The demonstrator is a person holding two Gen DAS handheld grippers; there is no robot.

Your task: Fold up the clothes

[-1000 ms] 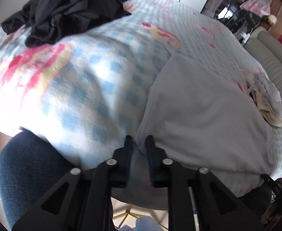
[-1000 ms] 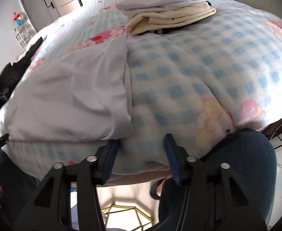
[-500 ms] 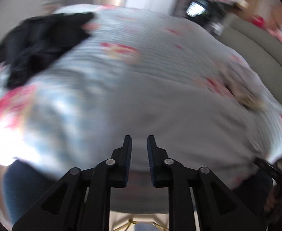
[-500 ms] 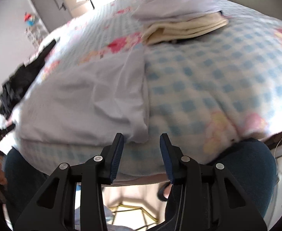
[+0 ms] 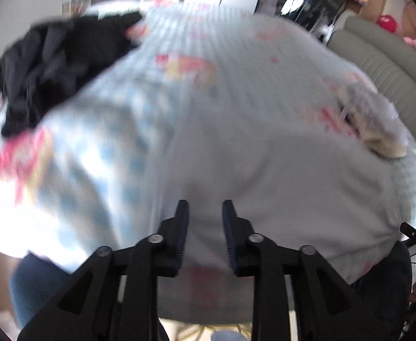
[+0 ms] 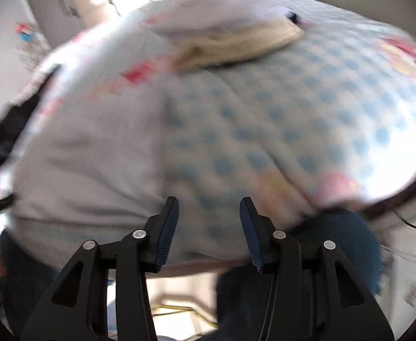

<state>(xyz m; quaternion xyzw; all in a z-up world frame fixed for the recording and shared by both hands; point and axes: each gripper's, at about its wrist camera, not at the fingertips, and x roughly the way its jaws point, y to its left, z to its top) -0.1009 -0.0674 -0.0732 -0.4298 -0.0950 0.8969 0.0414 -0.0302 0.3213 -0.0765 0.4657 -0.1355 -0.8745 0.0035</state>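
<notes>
Both grippers have opened wider than half a second ago: the left gripper (image 5: 205,209) and right gripper (image 6: 209,206) gape empty over the grey shirt's (image 5: 279,176) near edge on the bed (image 6: 307,108).

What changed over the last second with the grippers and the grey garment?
The left gripper opened and shifted from the grey garment corner to over its near edge. The right gripper narrowed, then reopened near its other corner. Neither holds it. The garment, black pile and folded stack stayed put.
</notes>
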